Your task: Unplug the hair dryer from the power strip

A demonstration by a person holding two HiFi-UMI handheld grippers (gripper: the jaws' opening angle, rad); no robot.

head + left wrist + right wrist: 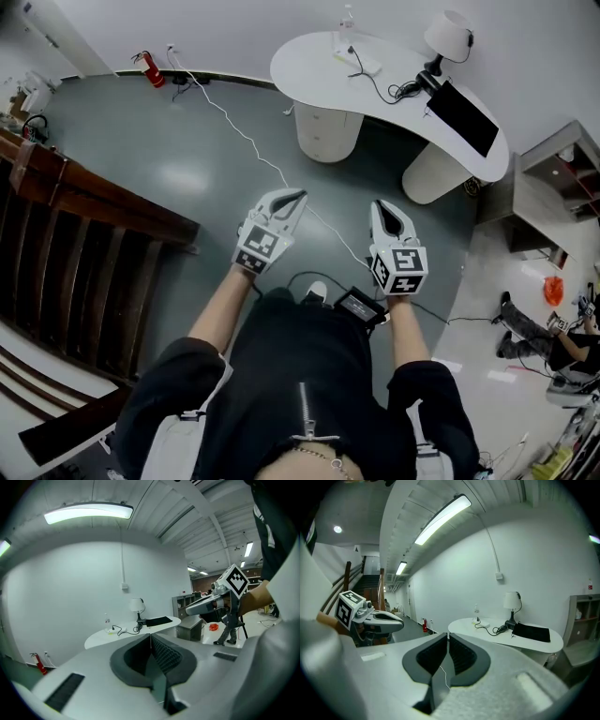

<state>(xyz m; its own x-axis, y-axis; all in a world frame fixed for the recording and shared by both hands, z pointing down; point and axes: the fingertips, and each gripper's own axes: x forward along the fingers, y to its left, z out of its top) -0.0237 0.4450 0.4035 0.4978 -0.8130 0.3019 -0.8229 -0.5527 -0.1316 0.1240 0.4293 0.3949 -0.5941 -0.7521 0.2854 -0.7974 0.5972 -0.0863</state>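
Holds the left claw (292, 199) and the right claw (379, 206) side by side at mid-frame in the head view, both aimed toward the top of the picture. Shows each claw closed in its own gripper view, ribbed pads pressed flat together with nothing caught between them. Carries a square-marked cube at the rear of each claw, by the wrist.

Places the white curved desk (309, 56) at upper centre of the head view, well apart from both claws, across a stretch of grey-green floor (169, 169). Finds the white power strip (362, 64) lying on the desk top toward its left end, with a black cord (384, 86) running from it rightward to a dark tangle near the foot of a white-shaded lamp (448, 34). Cannot pick out the hair dryer with any certainty in that dark clump; too small. Notes a flat black rectangle (464, 117) on the desk's right part and a small clear bottle (348, 17) at its far edge.

Shows a thin white cable (246, 139) crossing the floor from the wall at upper left down toward the claws. Sets a red fire extinguisher (150, 69) against the wall at upper left, a dark wooden stair rail (84, 216) along the left edge, a grey shelf unit (548, 178) at right, and a seated person (544, 337) at lower right.
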